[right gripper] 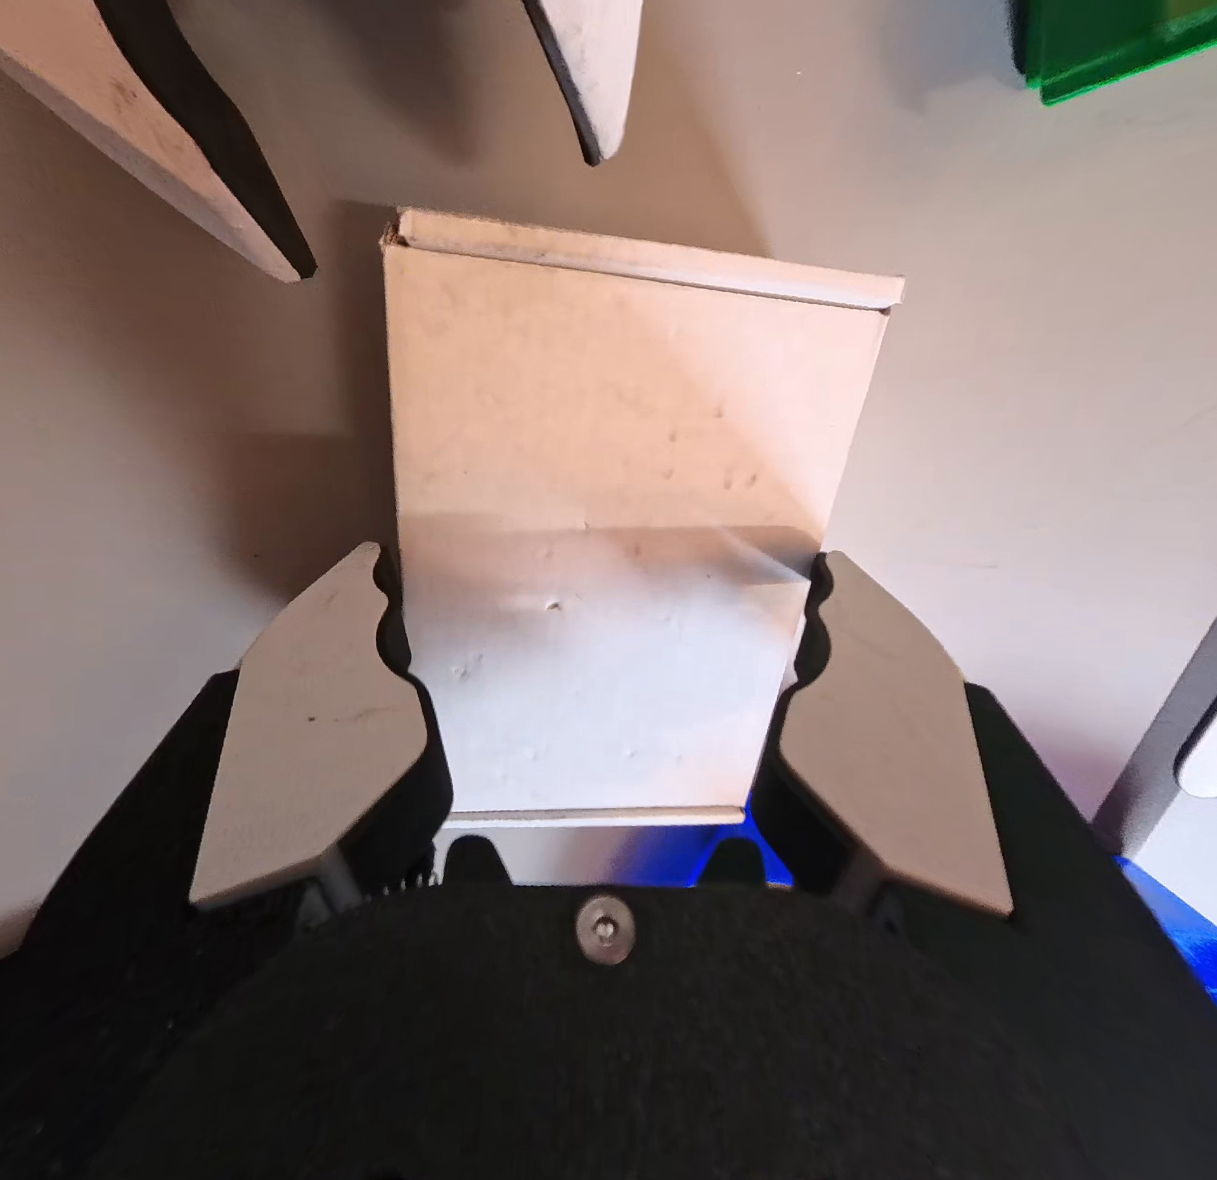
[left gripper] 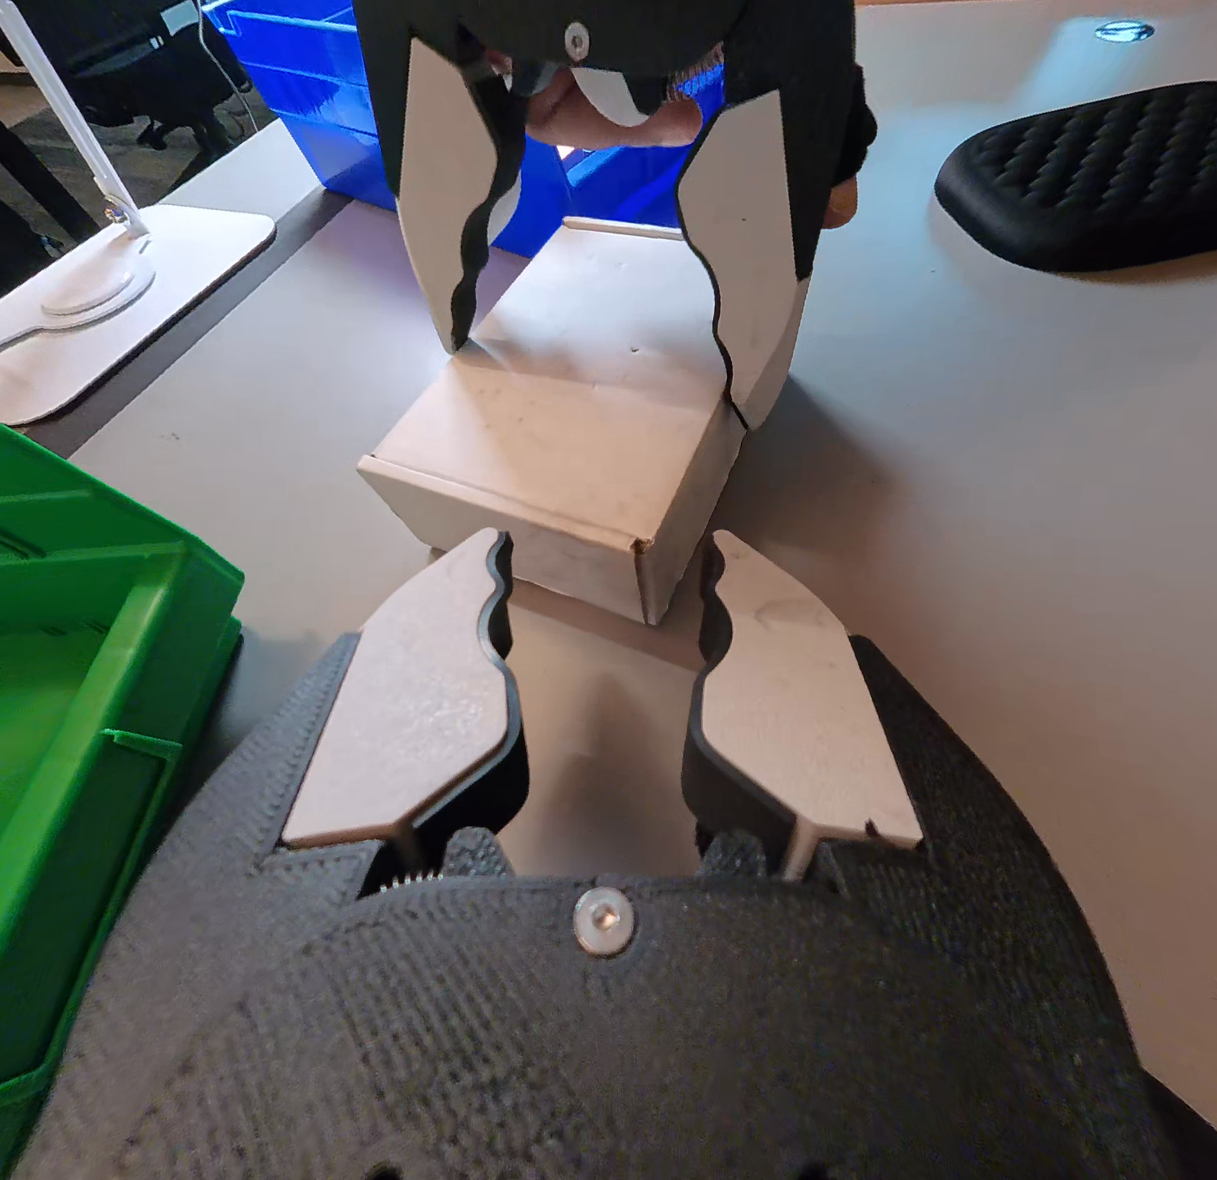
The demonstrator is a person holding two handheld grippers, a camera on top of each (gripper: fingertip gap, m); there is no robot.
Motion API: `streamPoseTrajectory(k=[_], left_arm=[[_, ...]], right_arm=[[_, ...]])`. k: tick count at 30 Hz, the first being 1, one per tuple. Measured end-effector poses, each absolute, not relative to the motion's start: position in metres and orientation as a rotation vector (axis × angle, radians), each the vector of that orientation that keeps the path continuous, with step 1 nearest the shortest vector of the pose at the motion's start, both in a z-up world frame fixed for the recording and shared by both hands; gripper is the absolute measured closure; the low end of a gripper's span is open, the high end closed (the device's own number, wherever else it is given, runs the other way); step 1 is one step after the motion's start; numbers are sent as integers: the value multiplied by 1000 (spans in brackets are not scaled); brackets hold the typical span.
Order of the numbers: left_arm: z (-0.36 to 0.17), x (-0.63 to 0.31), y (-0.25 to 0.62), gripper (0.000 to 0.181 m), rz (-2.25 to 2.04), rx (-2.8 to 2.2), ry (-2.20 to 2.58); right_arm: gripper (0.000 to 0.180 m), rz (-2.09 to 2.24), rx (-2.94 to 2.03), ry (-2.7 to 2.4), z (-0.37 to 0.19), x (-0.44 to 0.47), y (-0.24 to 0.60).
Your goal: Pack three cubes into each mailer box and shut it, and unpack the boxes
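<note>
A white mailer box (left gripper: 546,463) stands closed on the grey table (left gripper: 955,489). A crease runs across its top, and the far part slopes up. No cubes show. My right gripper (left gripper: 596,381) reaches in from the far side and clasps the box at the crease, one finger on each side. In the right wrist view the box (right gripper: 625,391) fills the gap between the right gripper's (right gripper: 599,555) fingers. My left gripper (left gripper: 606,542) is open and empty, its tips just short of the box's near front corner. It also shows in the right wrist view (right gripper: 448,216).
A green bin (left gripper: 99,654) stands close on the left of my left gripper. A blue bin (left gripper: 309,74) stands behind the box. A black mesh pad (left gripper: 1086,180) lies at the far right. A white lamp base (left gripper: 118,279) is at the far left. Across from one pair of fingers to the other is roughly 8 cm.
</note>
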State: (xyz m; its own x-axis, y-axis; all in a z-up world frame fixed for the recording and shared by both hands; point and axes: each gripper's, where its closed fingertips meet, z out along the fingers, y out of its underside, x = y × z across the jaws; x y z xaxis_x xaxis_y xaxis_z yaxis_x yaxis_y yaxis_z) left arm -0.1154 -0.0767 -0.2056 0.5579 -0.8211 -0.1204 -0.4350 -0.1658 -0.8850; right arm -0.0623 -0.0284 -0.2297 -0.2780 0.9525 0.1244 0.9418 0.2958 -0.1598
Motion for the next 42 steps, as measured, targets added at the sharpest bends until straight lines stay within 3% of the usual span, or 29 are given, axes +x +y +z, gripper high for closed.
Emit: streamPoseTrajectory(k=[8,13,21,32,42], left_arm=[[-205,-119,-74,127,-480,-1792,1006],[-201,-118,-75,128,-510,-1777,991],[-185,-107,-77,124,-575,-1731,936],[-160,-89,-78,123,-473,-1673,705],[-162,-88,-79,123,-483,-1687,611]], right_arm=[[61,93,-1686,-2424,-225,-55,-33],[61,181,-1699,-2342,-158,-25,-24],[61,-116,-1934,-2053,-85,80,87],[61,-351,-2103,-1929,-131,138,213],[61,-464,-2048,-2092,-167,142,257]])
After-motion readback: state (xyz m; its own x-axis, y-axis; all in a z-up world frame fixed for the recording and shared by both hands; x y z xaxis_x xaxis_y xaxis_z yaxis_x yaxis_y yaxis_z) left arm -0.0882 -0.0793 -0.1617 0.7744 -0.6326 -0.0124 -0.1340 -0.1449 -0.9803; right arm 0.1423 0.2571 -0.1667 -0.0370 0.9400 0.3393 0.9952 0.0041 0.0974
